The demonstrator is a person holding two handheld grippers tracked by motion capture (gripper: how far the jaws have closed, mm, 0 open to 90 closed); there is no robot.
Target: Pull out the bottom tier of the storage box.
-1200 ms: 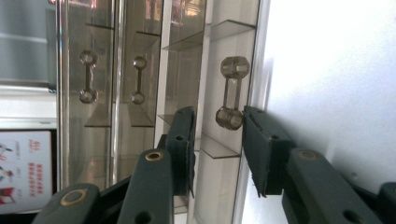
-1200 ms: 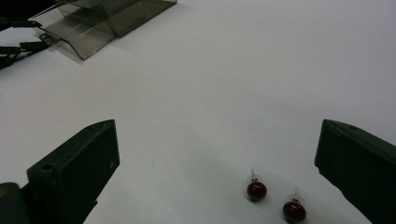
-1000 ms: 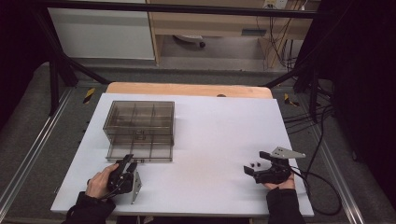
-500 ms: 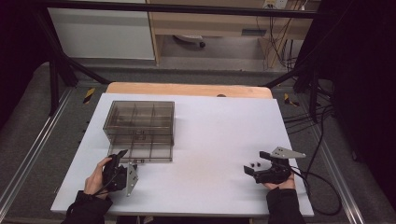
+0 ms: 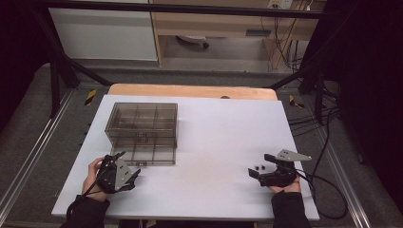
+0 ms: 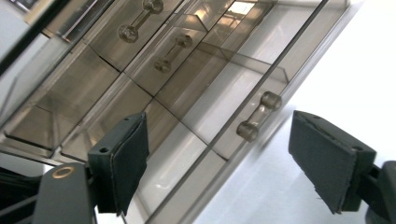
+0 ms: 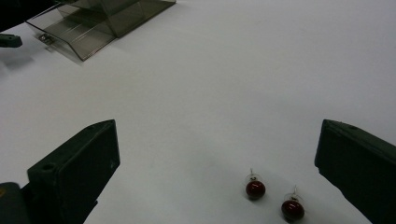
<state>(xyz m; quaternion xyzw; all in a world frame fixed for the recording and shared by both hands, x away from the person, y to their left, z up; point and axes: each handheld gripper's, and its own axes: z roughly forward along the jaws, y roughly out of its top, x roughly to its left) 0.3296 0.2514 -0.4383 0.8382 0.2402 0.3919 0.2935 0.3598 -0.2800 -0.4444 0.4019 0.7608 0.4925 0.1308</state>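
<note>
A smoky clear drawer box stands at the table's left, its bottom drawer pulled out toward me. My left gripper hovers just in front of that drawer. Its jaws have just been opening, and in the left gripper view it stands open, with the drawer's bar handle beyond the pads and untouched. At the right, my right gripper rests open near the front edge. Two small red ball earrings lie on the table between its jaws, nearer the right one.
The white table top lies bare between the box and the right gripper. A wooden strip runs along the far edge. Black frame poles and cables stand beyond the table's right side. Two upper drawers are closed.
The left gripper's jaws have spread apart, and the hand has lifted and drawn back slightly leftward from the drawer front. The right gripper has stayed where it was.
</note>
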